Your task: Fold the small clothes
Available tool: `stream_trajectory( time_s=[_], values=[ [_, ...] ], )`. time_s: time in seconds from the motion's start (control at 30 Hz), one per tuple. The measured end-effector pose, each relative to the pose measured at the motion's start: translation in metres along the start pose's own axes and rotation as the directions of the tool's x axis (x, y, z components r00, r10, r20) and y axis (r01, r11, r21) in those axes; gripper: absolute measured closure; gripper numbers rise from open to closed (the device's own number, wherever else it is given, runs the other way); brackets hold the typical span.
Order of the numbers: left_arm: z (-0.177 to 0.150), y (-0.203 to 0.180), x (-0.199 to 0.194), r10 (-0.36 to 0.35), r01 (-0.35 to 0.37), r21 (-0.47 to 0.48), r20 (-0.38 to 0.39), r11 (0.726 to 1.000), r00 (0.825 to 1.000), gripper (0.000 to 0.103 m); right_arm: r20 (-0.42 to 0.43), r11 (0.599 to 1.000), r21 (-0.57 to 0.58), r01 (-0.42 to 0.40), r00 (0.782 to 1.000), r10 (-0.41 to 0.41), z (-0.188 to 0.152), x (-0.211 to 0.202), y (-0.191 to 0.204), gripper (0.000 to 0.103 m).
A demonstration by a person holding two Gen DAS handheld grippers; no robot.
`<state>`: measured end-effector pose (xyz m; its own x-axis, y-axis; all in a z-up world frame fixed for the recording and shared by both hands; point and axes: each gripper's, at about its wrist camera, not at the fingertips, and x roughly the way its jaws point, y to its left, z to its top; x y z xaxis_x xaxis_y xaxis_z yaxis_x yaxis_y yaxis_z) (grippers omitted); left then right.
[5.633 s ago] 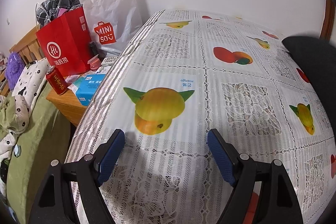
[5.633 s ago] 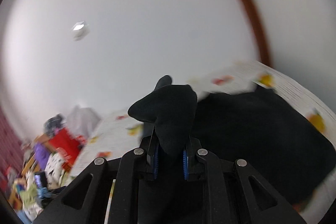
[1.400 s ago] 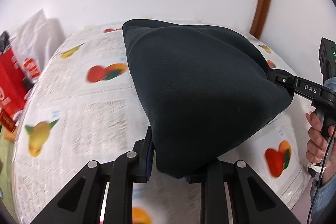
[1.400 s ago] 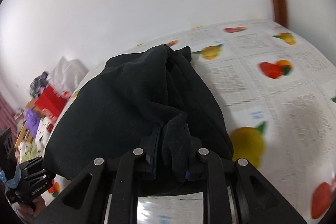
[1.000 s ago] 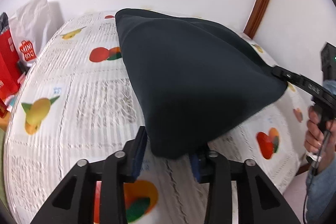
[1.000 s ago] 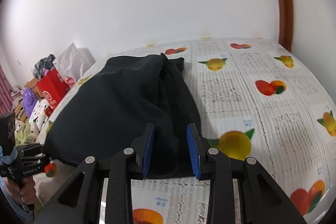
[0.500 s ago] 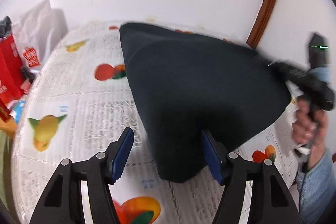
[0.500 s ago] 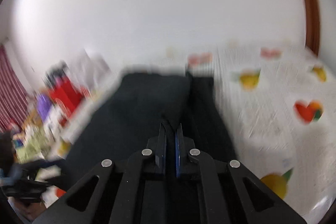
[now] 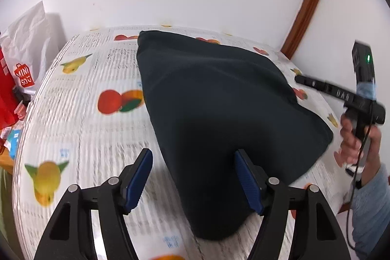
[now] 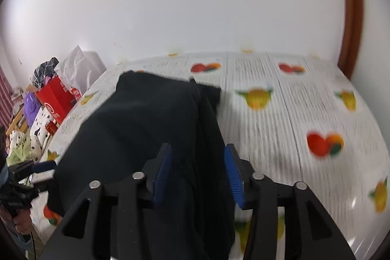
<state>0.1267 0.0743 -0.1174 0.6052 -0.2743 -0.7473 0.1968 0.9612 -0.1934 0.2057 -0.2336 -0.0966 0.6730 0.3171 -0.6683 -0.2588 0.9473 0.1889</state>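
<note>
On fruit-print tabletop (image 9: 80,113): dark soft cloth garment (image 9: 219,101) folded | left gripper (image 9: 192,177) wide open, empty | right gripper (image 10: 198,174) parted, empty | risk: fingers snagging cloth, undoing fold

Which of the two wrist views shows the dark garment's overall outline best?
The left wrist view: the dark garment lies fully in sight on the tablecloth, edges clear. In the right wrist view the right gripper hides its near end, though side folds show.
</note>
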Motion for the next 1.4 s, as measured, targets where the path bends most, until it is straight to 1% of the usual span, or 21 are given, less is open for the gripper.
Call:
stream_trajectory(
  time_s=[0.1, 0.23, 0.3, 0.33, 0.37, 0.4, 0.43, 0.5, 0.53, 0.6, 0.67, 0.73, 0.83, 0.93, 1.1, 1.13, 1.17, 1.23, 1.27, 1.3, 1.4],
  values=[
    [0.015, 0.003, -0.003, 0.019, -0.019, -0.011, 0.038, 1.000, 0.999, 0.035, -0.043, 0.999, 0.016, -0.031, 0.999, 0.032, 0.033, 0.028, 0.002, 0.058],
    [0.027, 0.006, 0.016, 0.054, -0.054, 0.003, 0.003, 0.999, 0.999, 0.035, -0.141, 0.995, 0.088, -0.053, 0.988, 0.065, 0.058, 0.083, -0.004, 0.058],
    [0.028, 0.008, 0.031, 0.039, -0.039, 0.005, -0.031, 0.999, 0.999, 0.035, -0.183, 0.988, 0.135, -0.069, 0.979, 0.094, 0.061, 0.109, -0.007, 0.067],
    [0.029, 0.008, 0.034, 0.034, -0.033, 0.008, -0.035, 0.999, 0.999, 0.035, -0.200, 0.981, 0.163, -0.104, 0.970, 0.136, 0.063, 0.121, -0.008, 0.084],
    [0.029, 0.008, 0.037, 0.032, -0.031, 0.014, -0.037, 0.999, 0.999, 0.034, -0.204, 0.978, 0.160, -0.133, 0.965, 0.164, 0.066, 0.126, -0.007, 0.090],
    [0.030, 0.008, 0.039, 0.031, -0.030, 0.026, -0.043, 0.999, 0.999, 0.033, -0.186, 0.979, 0.139, -0.149, 0.967, 0.174, 0.070, 0.125, -0.007, 0.091],
    [0.031, 0.008, 0.040, 0.025, -0.024, 0.030, -0.046, 0.999, 0.999, 0.033, -0.115, 0.978, 0.117, -0.171, 0.976, 0.184, 0.076, 0.114, -0.008, 0.092],
    [0.032, 0.009, 0.041, 0.007, -0.006, 0.028, -0.042, 1.000, 0.999, 0.033, -0.010, 0.968, 0.099, -0.230, 0.973, 0.232, 0.083, 0.095, -0.016, 0.092],
    [0.033, 0.009, 0.042, 0.004, -0.003, 0.028, -0.042, 1.000, 0.999, 0.033, 0.000, 0.968, 0.096, -0.232, 0.973, 0.233, 0.085, 0.096, -0.019, 0.092],
    [0.036, 0.008, 0.045, 0.006, -0.004, 0.030, -0.043, 1.000, 0.999, 0.033, -0.062, 0.977, 0.124, -0.174, 0.981, 0.182, 0.084, 0.117, -0.025, 0.092],
    [0.038, 0.007, 0.046, 0.008, -0.007, 0.031, -0.050, 0.999, 0.999, 0.033, -0.158, 0.981, 0.137, -0.138, 0.975, 0.159, 0.080, 0.136, -0.028, 0.090],
    [0.038, 0.006, 0.045, 0.011, -0.009, 0.030, -0.047, 1.000, 0.999, 0.034, -0.144, 0.983, 0.129, -0.128, 0.979, 0.147, 0.078, 0.126, -0.029, 0.085],
    [0.037, 0.006, 0.041, 0.007, -0.006, 0.028, -0.039, 1.000, 0.999, 0.035, -0.102, 0.993, 0.100, -0.061, 0.992, 0.071, 0.071, 0.092, -0.028, 0.065],
    [0.034, 0.007, 0.037, 0.000, 0.001, 0.017, -0.035, 1.000, 0.999, 0.035, -0.090, 0.987, 0.119, -0.109, 0.989, 0.120, 0.046, 0.058, -0.032, 0.053],
    [0.025, 0.004, 0.027, -0.003, 0.002, -0.013, -0.030, 1.000, 1.000, 0.035, -0.143, 0.958, 0.216, -0.186, 0.965, 0.220, -0.002, 0.051, -0.036, 0.053],
    [0.024, 0.004, 0.026, 0.001, -0.002, -0.018, -0.029, 1.000, 1.000, 0.035, -0.145, 0.953, 0.229, -0.200, 0.961, 0.237, -0.011, 0.054, -0.034, 0.059],
    [0.023, 0.003, 0.024, 0.007, -0.008, -0.022, -0.027, 1.000, 1.000, 0.035, -0.144, 0.947, 0.234, -0.219, 0.956, 0.256, -0.017, 0.057, -0.032, 0.091],
    [0.022, 0.002, 0.019, 0.025, -0.026, -0.022, -0.025, 0.999, 0.999, 0.035, -0.098, 0.940, 0.222, -0.258, 0.953, 0.285, -0.021, 0.051, -0.033, 0.096],
    [0.021, 0.001, 0.017, 0.030, -0.030, -0.022, -0.021, 0.999, 0.999, 0.035, -0.028, 0.948, 0.193, -0.252, 0.965, 0.262, -0.022, 0.042, -0.036, 0.096],
    [0.019, -0.001, 0.014, 0.031, -0.032, -0.023, -0.017, 0.999, 0.999, 0.035, -0.005, 0.951, 0.184, -0.248, 0.967, 0.253, -0.023, 0.039, -0.038, 0.096],
    [0.013, -0.005, 0.008, 0.057, -0.057, -0.023, -0.013, 0.998, 0.998, 0.035, -0.035, 0.943, 0.250, -0.219, 0.971, 0.235, -0.034, 0.040, -0.040, 0.096]
  ],
)
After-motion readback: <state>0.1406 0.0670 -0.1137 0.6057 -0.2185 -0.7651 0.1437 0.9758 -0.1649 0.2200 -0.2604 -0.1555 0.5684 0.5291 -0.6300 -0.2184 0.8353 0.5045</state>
